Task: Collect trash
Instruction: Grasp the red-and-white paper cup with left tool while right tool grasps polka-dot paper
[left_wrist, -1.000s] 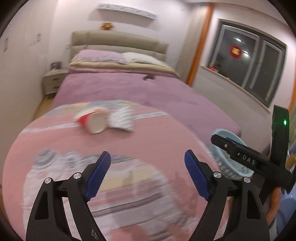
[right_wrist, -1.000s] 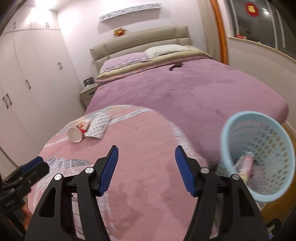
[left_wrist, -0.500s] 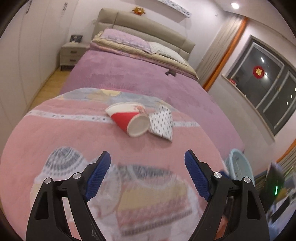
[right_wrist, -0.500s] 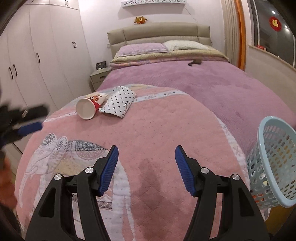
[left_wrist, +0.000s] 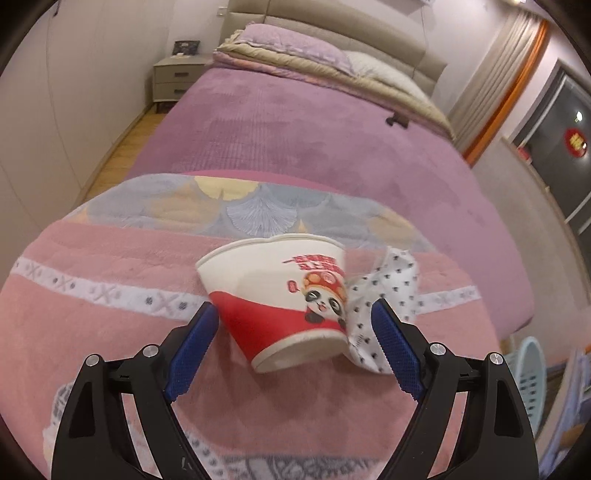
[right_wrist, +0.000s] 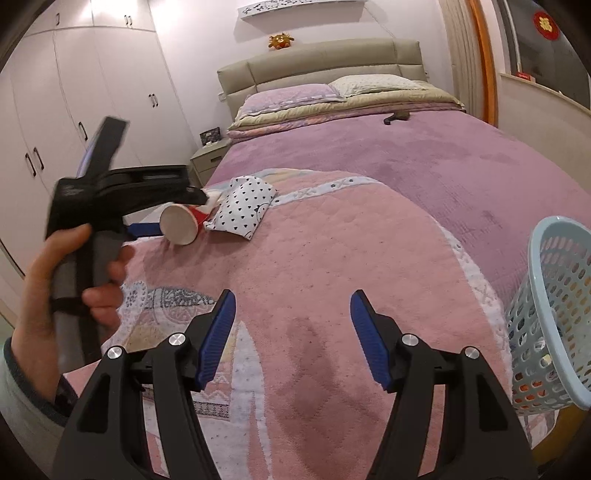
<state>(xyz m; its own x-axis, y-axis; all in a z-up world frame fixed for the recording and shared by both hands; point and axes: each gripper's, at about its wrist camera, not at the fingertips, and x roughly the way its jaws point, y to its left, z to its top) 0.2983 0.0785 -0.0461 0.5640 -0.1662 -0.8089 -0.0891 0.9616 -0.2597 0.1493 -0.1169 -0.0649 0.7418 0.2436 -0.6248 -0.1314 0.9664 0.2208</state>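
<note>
Left gripper (left_wrist: 291, 343) has closed in fast, jaws wide now straddling the cup (left_wrist: 280, 299) lying on the blanket (left_wrist: 110, 332), so a grab looks close. Right gripper (right_wrist: 291, 332) hovers open, empty, near the basket (right_wrist: 554, 314).

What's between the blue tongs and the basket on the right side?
Just bare pink blanket between the right tongs and the blue basket; the right wrist view shows it.
</note>
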